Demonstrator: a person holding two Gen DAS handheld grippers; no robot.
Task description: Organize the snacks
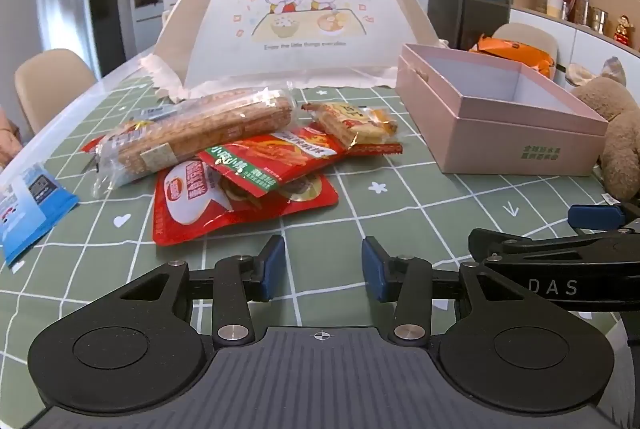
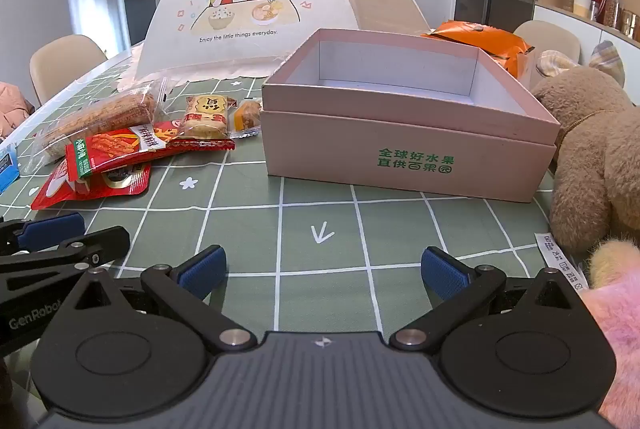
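A pile of snacks lies on the green checked tablecloth: a long clear pack of biscuits (image 1: 196, 133) (image 2: 100, 117), a red and green snack bag (image 1: 272, 157) (image 2: 108, 151), a red pouch (image 1: 208, 205) (image 2: 92, 185) under it, and small cracker packs (image 1: 352, 121) (image 2: 206, 117). An open, empty pink box (image 1: 500, 121) (image 2: 404, 133) stands to their right. My left gripper (image 1: 323, 271) is open and empty, just in front of the pile. My right gripper (image 2: 323, 271) is open and empty, in front of the box.
A white mesh food cover (image 1: 292, 25) (image 2: 256, 9) stands behind the snacks. A brown plush toy (image 1: 616, 133) (image 2: 592, 157) sits right of the box, an orange bag (image 1: 516, 53) (image 2: 480, 41) behind it. A blue packet (image 1: 28, 209) lies at far left. Chairs surround the table.
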